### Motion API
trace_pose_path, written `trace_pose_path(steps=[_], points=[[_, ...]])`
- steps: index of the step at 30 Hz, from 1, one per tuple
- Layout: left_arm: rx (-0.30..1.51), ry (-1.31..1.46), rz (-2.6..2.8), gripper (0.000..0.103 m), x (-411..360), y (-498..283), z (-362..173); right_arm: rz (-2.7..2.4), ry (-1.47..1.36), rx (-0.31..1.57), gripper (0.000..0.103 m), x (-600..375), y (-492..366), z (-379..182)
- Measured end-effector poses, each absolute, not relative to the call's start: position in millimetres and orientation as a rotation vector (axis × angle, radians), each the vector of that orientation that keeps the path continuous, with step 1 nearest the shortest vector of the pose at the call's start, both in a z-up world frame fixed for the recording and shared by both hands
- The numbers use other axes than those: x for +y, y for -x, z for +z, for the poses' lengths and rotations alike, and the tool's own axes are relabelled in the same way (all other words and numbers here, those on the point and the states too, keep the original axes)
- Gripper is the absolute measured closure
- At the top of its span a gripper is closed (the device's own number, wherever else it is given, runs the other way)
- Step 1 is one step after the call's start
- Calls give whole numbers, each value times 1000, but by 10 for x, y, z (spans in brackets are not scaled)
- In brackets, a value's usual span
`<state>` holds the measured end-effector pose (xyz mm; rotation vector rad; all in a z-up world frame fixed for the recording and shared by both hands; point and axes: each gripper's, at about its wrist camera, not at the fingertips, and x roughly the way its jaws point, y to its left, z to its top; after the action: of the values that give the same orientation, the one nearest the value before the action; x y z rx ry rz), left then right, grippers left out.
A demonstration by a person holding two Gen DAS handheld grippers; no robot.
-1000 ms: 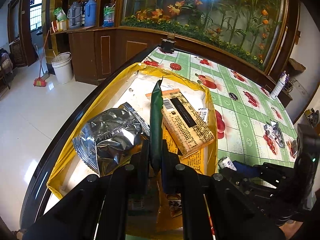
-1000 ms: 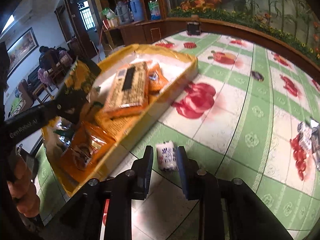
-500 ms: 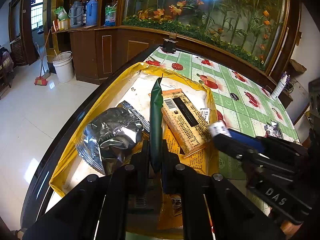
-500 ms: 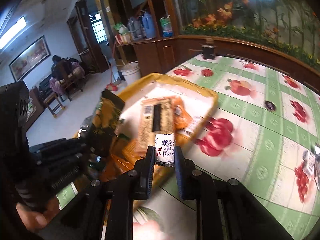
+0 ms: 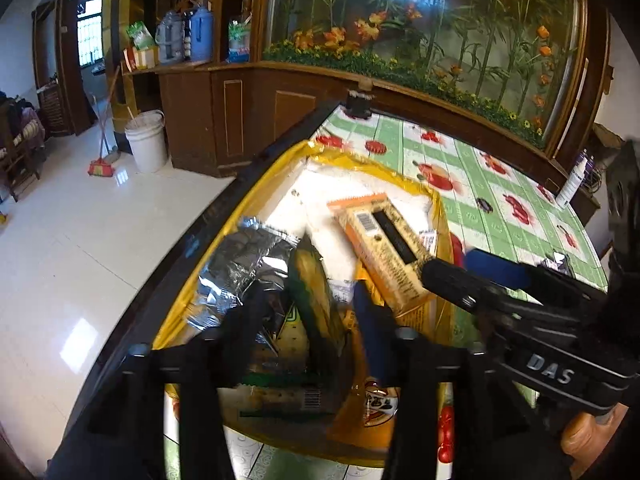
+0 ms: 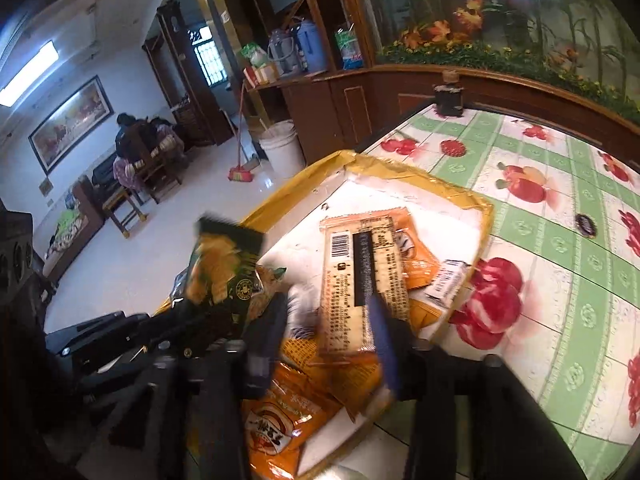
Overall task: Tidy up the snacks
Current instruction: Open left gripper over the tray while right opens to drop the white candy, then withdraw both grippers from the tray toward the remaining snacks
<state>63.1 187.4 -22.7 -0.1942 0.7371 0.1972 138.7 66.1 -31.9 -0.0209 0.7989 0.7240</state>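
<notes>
The left gripper (image 5: pixel 310 312) points down into the yellow tray (image 5: pixel 280 168), which sits at the counter (image 5: pixel 472 176) edge. Its fingers (image 5: pixel 248 312) are apart and opening; the green-and-yellow snack packet (image 5: pixel 314 300) stands tilted between them, with no pad visibly pressing on it. At 10 o'clock from this gripper a crumpled silver foil packet (image 5: pixel 240 264) lies against the tray's left wall. At 1 o'clock lies the long tan biscuit packet (image 5: pixel 384 248), barcode side up, on the tray's white floor.

The right gripper (image 6: pixel 326 332) hovers over the near right part of the same tray. Its fingers (image 6: pixel 380 332) are apart and opening. A blurred small white item (image 6: pixel 302 312) shows between them; contact cannot be determined. The tan biscuit packet (image 6: pixel 364 276) lies at 12 o'clock from this gripper, overlapping orange packets (image 6: pixel 416 260). Another orange snack packet (image 6: pixel 280 420) lies at 6 o'clock, near the tray's front corner. A small white wrapped item (image 6: pixel 446 280) lies at 2 o'clock by the tray's right wall.

In the left wrist view, the right gripper enters from 3 o'clock, over the tray's right wall
</notes>
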Motion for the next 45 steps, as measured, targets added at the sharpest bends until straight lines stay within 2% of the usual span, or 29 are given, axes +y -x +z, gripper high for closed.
trace_pose_path(steps=[6,25,30,45], points=[[691,160,152,41,1605,-569,-72,620,-60,794,31,17,-1304,-316],[828,14,-95,40,55,-787,-213,252,-213,816,31,-2354,-992,-604],[853,-5,-121,32,-152,-783,-281,178,-266,814,30,-2810,-919,-673],[914,4,-156,32,-312,-867,-442,-21,-313,747,30,-3615,-982,-596]])
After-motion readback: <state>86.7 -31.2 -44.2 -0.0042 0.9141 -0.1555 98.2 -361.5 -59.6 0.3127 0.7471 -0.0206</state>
